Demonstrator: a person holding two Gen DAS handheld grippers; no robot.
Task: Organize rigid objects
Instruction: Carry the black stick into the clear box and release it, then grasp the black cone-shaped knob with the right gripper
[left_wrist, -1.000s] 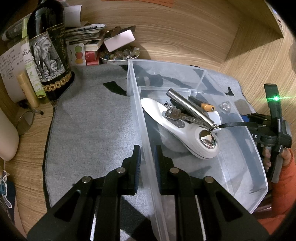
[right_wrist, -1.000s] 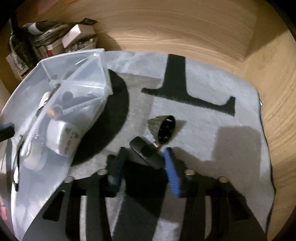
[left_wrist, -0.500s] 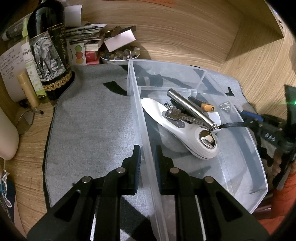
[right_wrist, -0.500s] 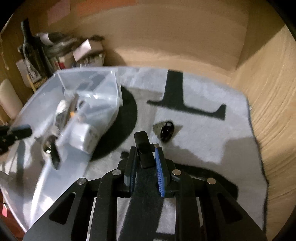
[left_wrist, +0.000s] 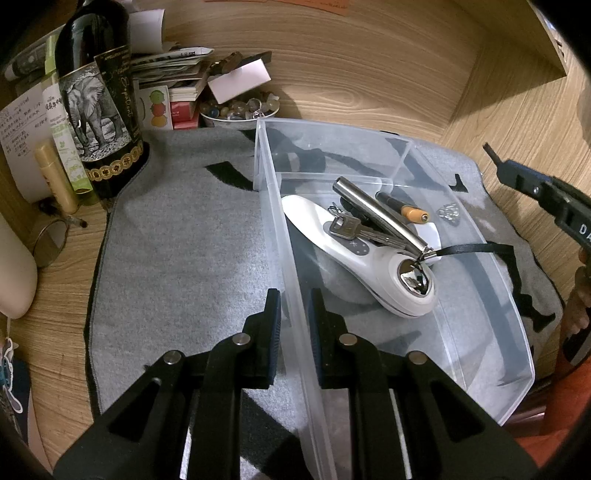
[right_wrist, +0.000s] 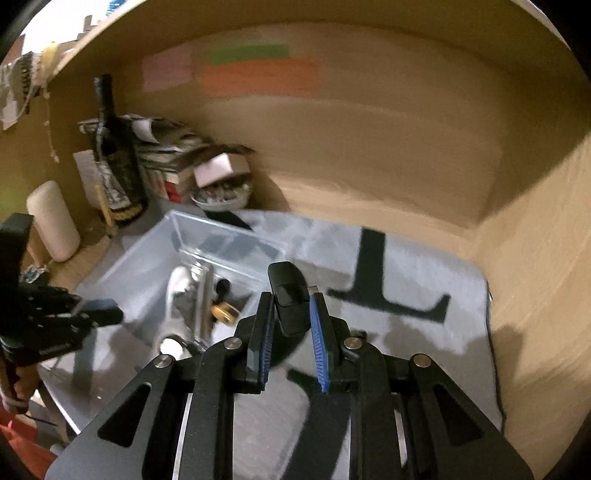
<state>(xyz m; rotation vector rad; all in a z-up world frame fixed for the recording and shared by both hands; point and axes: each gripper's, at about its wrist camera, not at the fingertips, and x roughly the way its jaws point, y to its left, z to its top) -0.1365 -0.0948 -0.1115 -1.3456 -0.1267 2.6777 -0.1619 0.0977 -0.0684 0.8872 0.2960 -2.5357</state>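
My left gripper (left_wrist: 293, 306) is shut on the near left wall of a clear plastic bin (left_wrist: 369, 127) that stands on a grey mat (left_wrist: 177, 258). In the bin lie a white handheld device (left_wrist: 369, 266), a silver tube (left_wrist: 380, 218), keys (left_wrist: 347, 227) and a black pen with an orange end (left_wrist: 406, 211). My right gripper (right_wrist: 291, 314) is shut on a small black rectangular object (right_wrist: 290, 295) and holds it in the air above the mat, just right of the bin (right_wrist: 140, 266). That gripper (left_wrist: 513, 173) also shows at the right edge of the left wrist view.
A dark bottle with an elephant label (left_wrist: 99, 110), stacked papers and boxes (left_wrist: 177, 70) and a bowl of stones (left_wrist: 236, 110) crowd the back left corner. Wooden walls (right_wrist: 369, 147) close the back and right. A person's hand (left_wrist: 580, 295) holds the right gripper.
My right gripper closed on the black object and lifted it off the mat, tilting upward; a ringed black piece stayed behind on the mat. My left gripper and the bin have not moved.
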